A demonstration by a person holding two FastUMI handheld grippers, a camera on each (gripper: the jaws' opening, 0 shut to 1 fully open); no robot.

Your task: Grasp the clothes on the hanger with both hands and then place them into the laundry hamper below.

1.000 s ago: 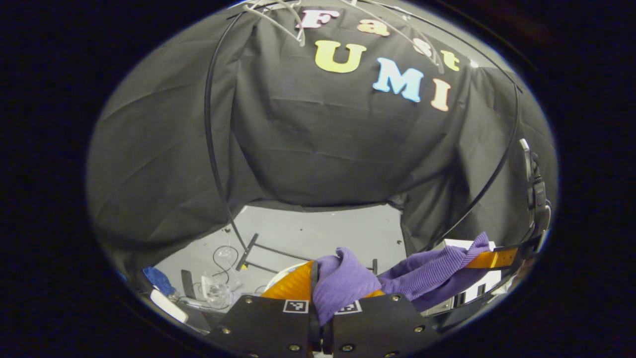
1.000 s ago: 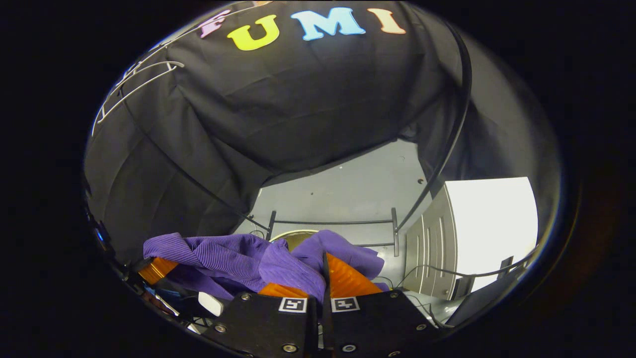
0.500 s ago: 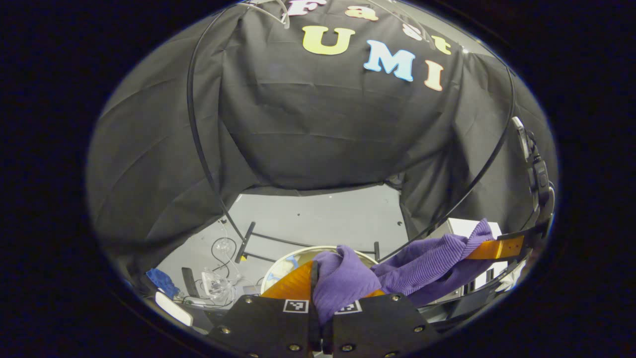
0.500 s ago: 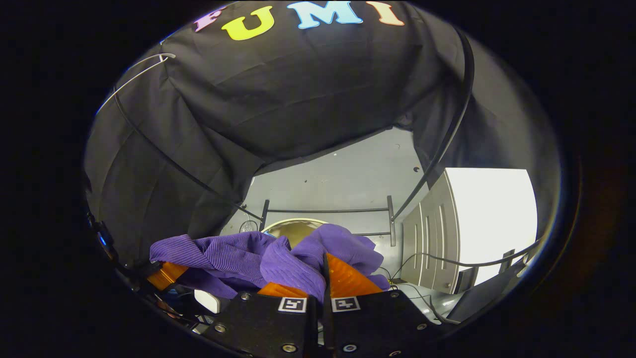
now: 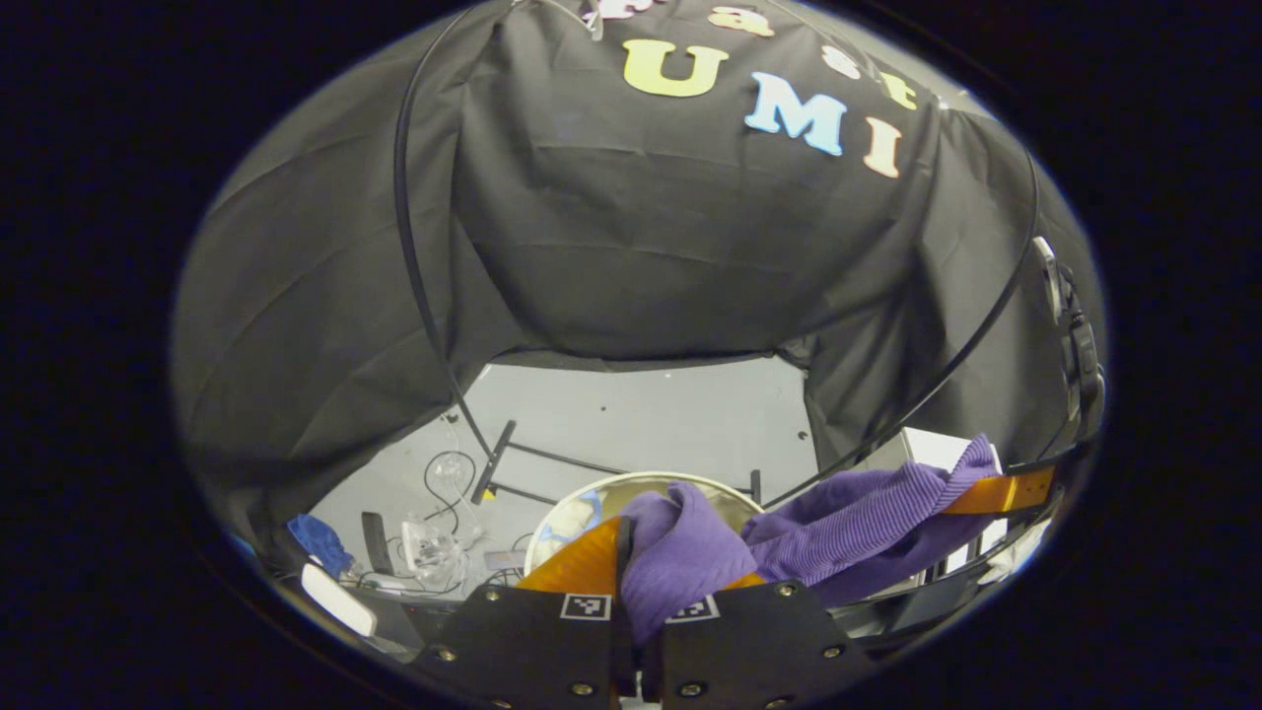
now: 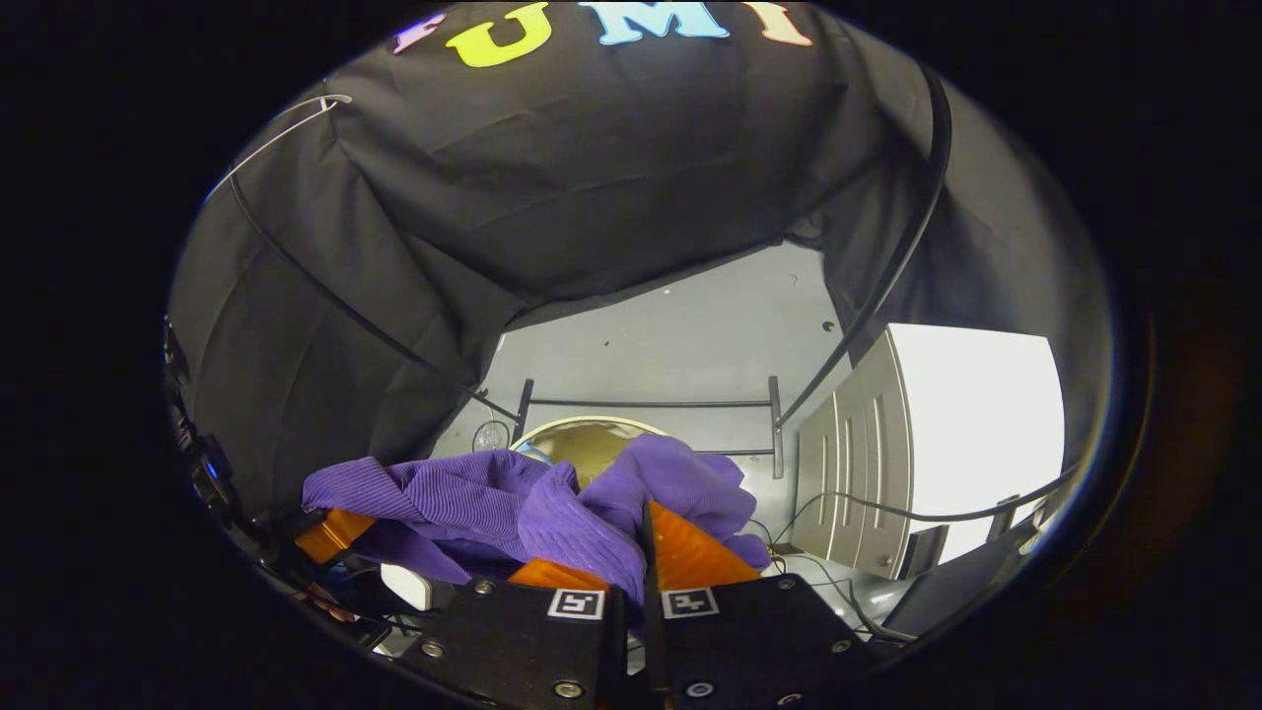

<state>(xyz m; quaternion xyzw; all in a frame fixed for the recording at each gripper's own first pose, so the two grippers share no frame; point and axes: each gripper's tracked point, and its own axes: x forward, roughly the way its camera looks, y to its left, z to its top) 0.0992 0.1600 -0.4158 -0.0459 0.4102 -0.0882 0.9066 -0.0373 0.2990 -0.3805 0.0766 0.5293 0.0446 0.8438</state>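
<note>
laundry hamper (image 5: 592, 498) mostly hidden behind purple garment (image 5: 680, 562)

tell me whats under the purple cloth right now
Under the purple cloth sits the round hamper on the grey floor; the cloth hangs above it, held by both grippers. Part of its rim and inside shows; the rest, with most of its contents, is covered.

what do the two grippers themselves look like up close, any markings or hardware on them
Each gripper, left gripper and right gripper, has a flat black plate body split down the middle by a narrow slot. Each half carries a small square black-and-white tag near the front edge. Round silver screws dot the plates. The fingers taper to wedge shapes.
</note>
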